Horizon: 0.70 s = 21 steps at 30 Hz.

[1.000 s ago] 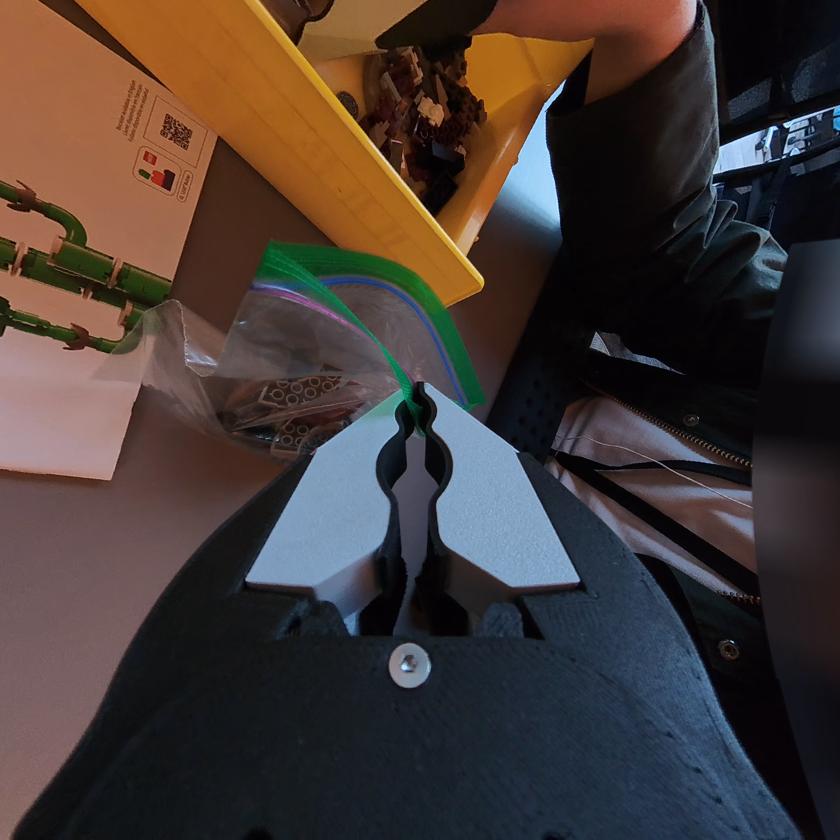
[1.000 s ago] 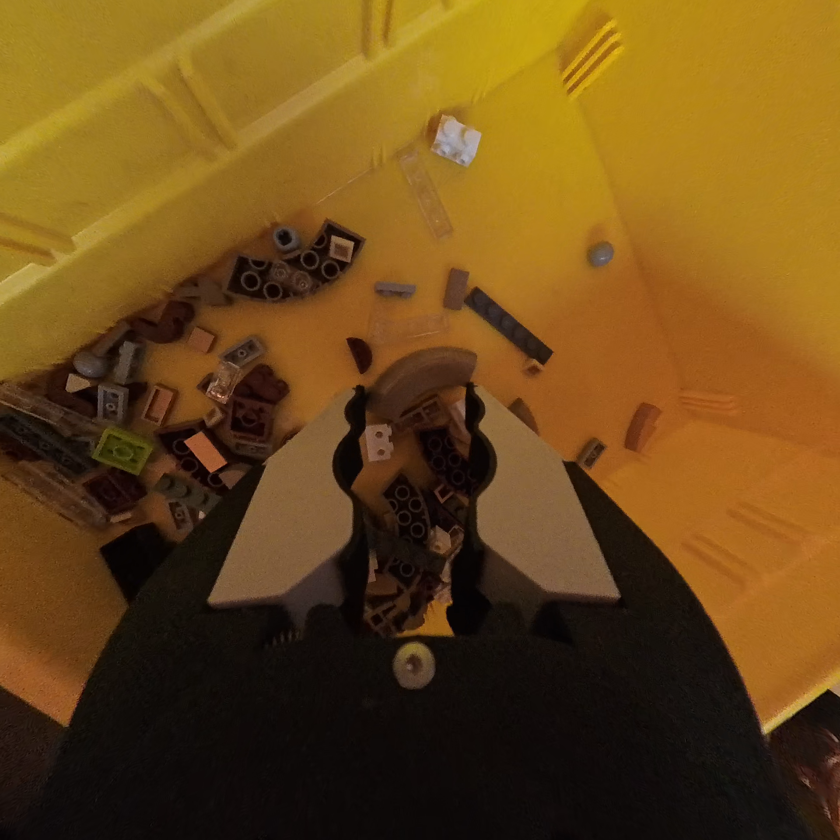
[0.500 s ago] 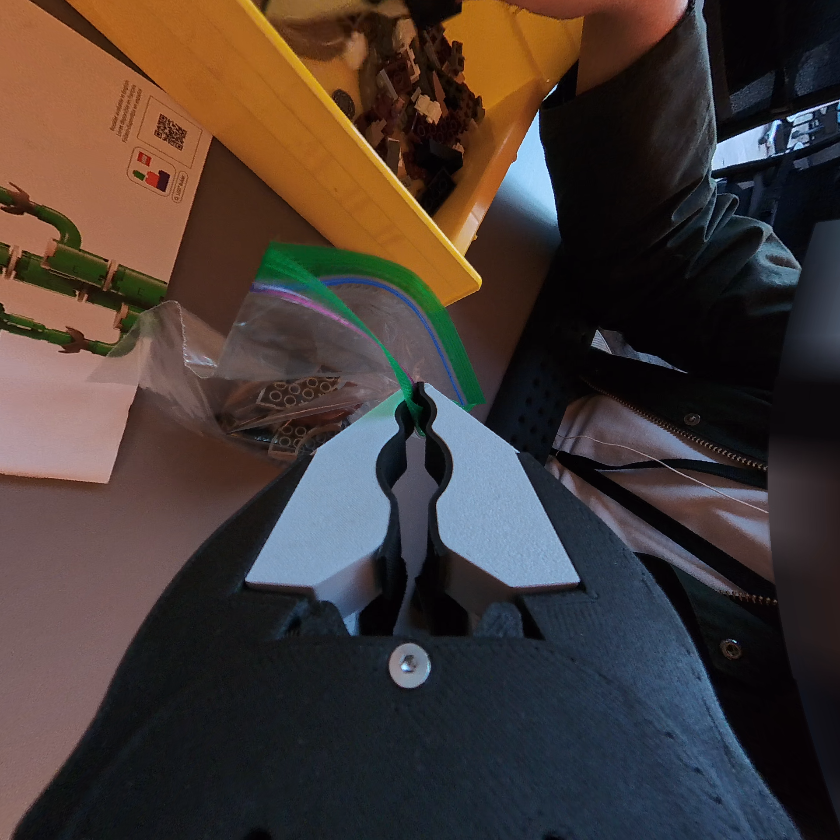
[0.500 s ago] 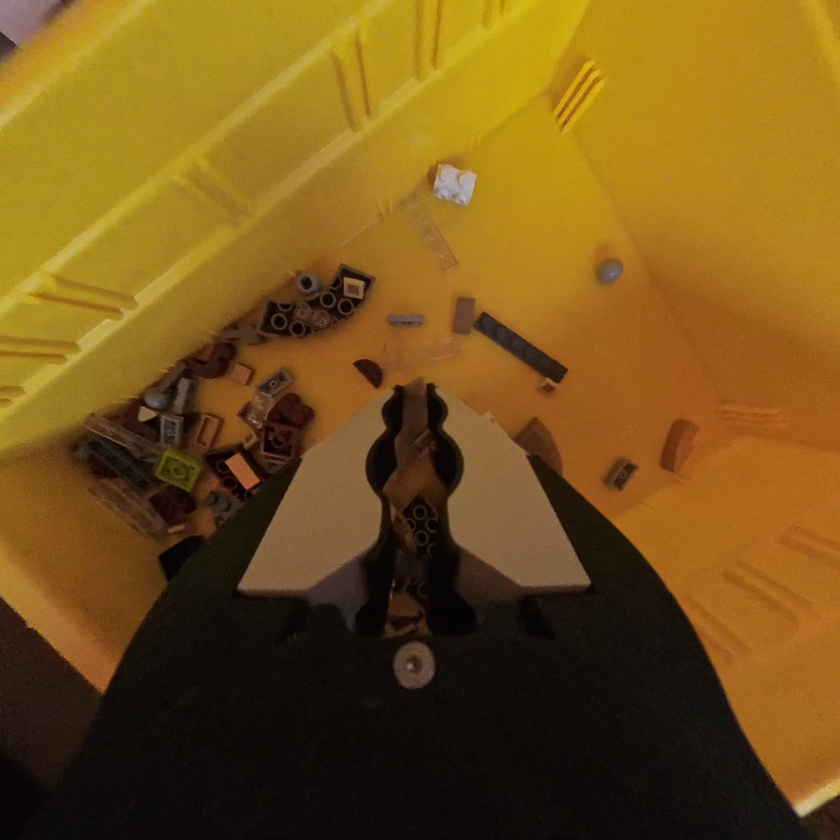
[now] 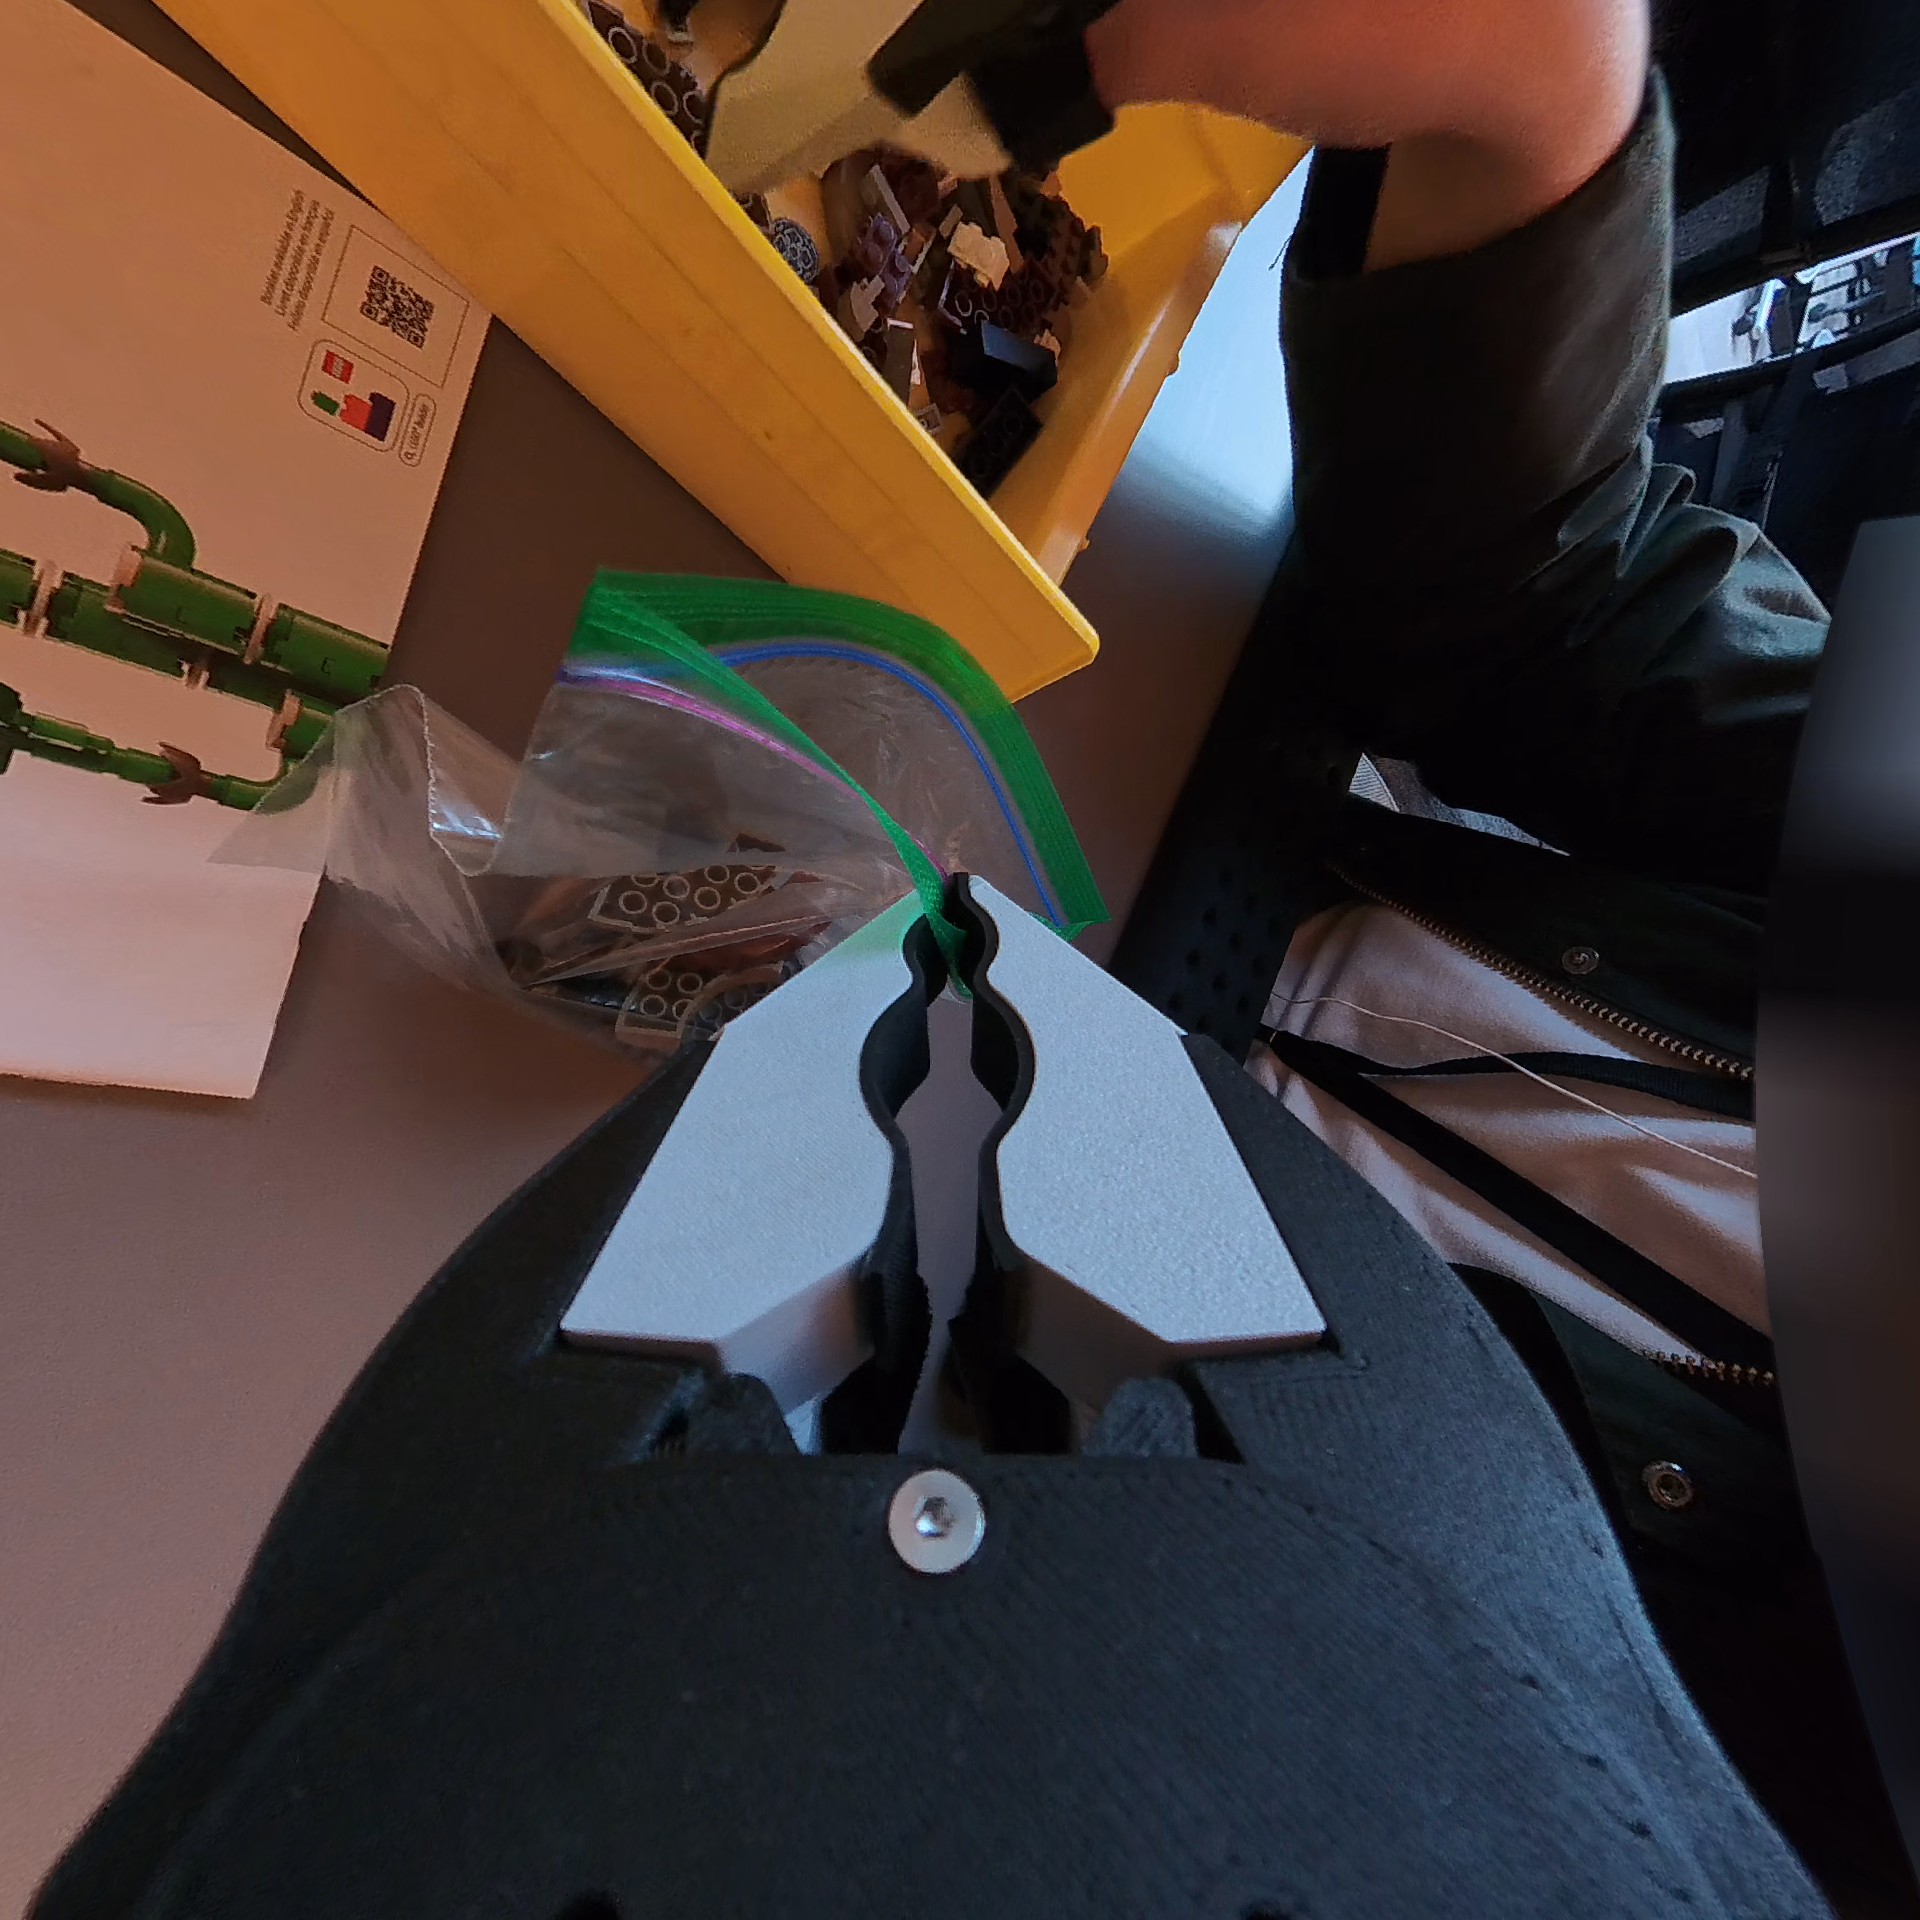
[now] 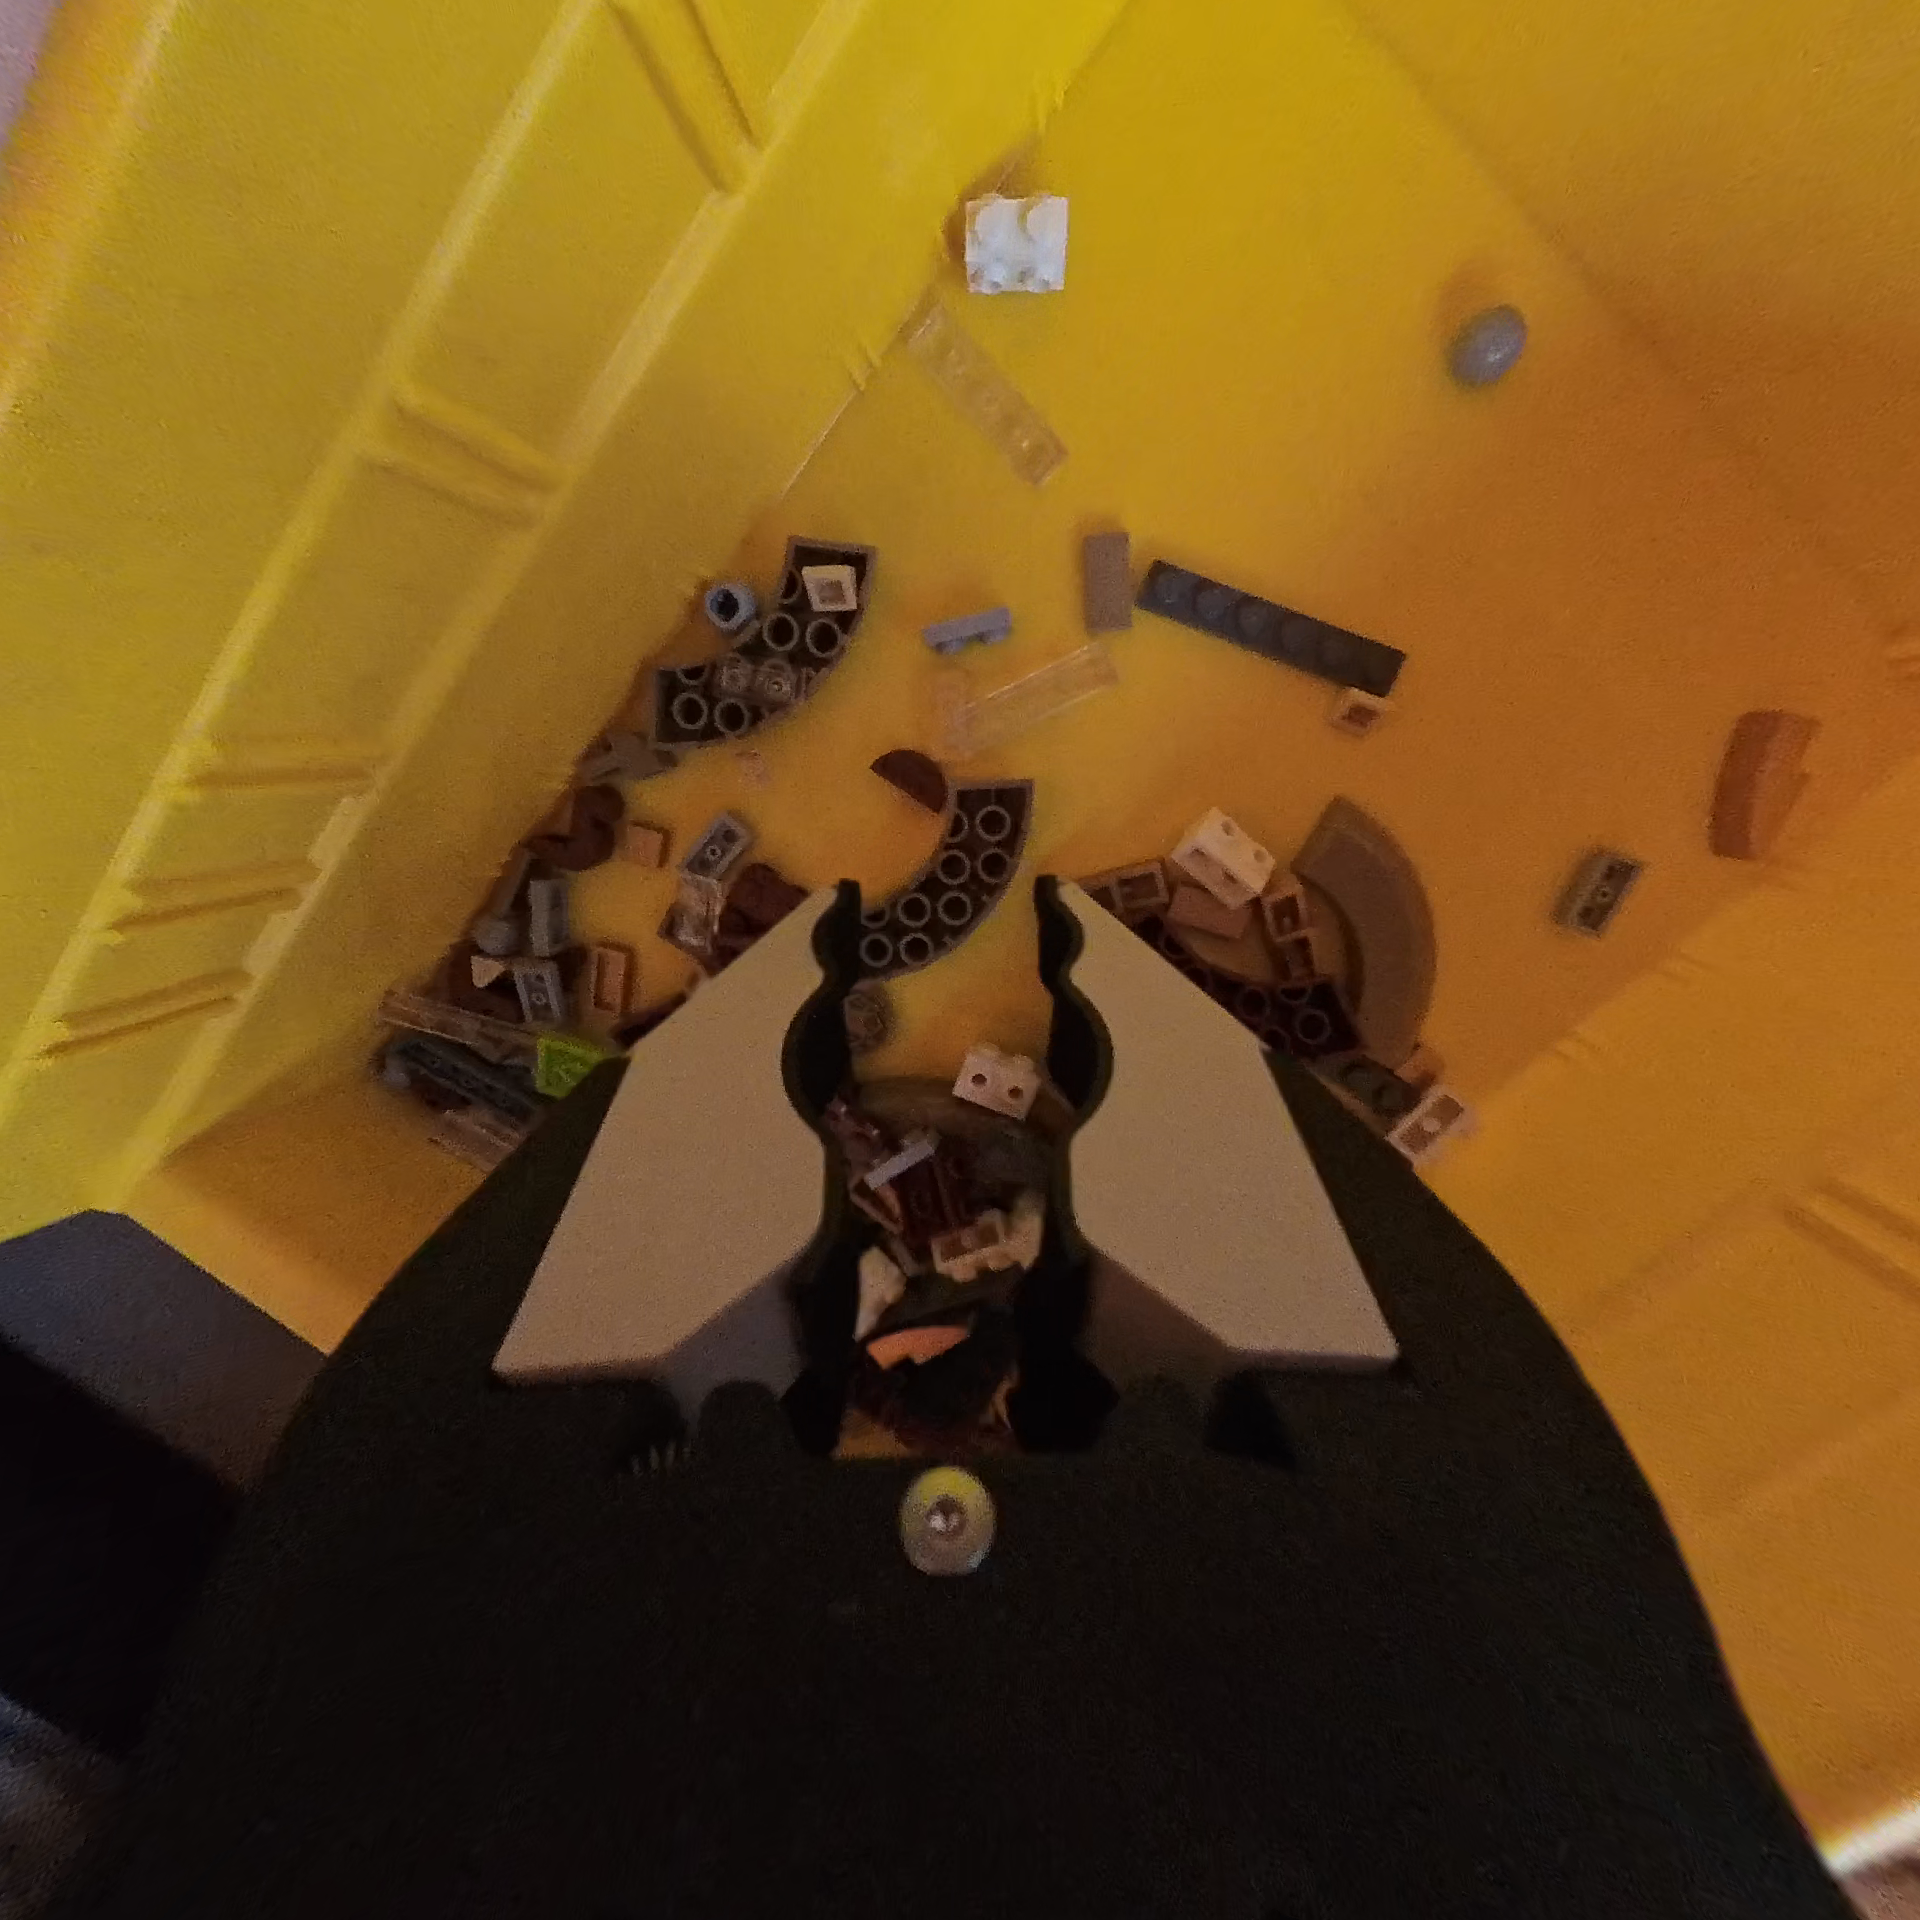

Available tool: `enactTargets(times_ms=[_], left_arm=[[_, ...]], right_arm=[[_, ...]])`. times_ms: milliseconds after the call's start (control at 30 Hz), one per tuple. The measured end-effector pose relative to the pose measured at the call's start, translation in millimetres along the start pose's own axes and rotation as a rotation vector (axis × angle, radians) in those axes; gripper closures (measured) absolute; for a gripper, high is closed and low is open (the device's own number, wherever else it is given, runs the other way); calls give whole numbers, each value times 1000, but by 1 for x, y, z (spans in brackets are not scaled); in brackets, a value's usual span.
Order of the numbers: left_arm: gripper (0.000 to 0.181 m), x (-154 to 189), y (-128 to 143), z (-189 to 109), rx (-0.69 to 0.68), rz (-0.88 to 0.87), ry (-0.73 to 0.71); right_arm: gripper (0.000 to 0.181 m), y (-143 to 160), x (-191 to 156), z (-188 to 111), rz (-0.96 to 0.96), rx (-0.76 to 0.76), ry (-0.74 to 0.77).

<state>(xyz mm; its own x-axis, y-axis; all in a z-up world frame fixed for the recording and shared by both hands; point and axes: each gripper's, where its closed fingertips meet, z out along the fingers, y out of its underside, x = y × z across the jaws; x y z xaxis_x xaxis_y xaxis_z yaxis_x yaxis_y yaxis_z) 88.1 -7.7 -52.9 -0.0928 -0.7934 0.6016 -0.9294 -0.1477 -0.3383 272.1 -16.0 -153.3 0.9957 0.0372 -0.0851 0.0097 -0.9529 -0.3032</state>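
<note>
**Pinching the bag rim, hovering over bricks**

Clamping the green zip rim of a clear plastic bag (image 5: 717, 831), the left gripper (image 5: 961, 914) is clenched at the tips, which props the mouth open above the grey table (image 5: 208, 1299). The right gripper (image 6: 940, 914), jaws spread and empty, hangs inside the yellow plastic bin (image 6: 1558, 208), nearest a dark curved studded brick (image 6: 951, 878) among loose pieces.

yellow bin (image 6: 520, 416) | clear bag (image 5: 665, 831), green zip strip | dark brown curved brick (image 6: 951, 873) | white brick (image 6: 1016, 244)
</note>
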Motion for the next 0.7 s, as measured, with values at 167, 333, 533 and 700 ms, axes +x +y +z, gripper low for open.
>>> enactTargets(times_ms=[167,333,533,700], left_arm=[[181,0,0,1,-4,1,2],[181,-1,0,0,-1,0,3],[181,-2,-1,0,4,-7,4],[181,-1,-1,-1,7,-5,1]], right_arm=[[162,-2,0,3,-78,-16,54],[163,-41,-47,-65,-155,270,-84],[162,-80,-178,-121,-197,599,-583],[157,-68,-171,-75,-191,431,-507]])
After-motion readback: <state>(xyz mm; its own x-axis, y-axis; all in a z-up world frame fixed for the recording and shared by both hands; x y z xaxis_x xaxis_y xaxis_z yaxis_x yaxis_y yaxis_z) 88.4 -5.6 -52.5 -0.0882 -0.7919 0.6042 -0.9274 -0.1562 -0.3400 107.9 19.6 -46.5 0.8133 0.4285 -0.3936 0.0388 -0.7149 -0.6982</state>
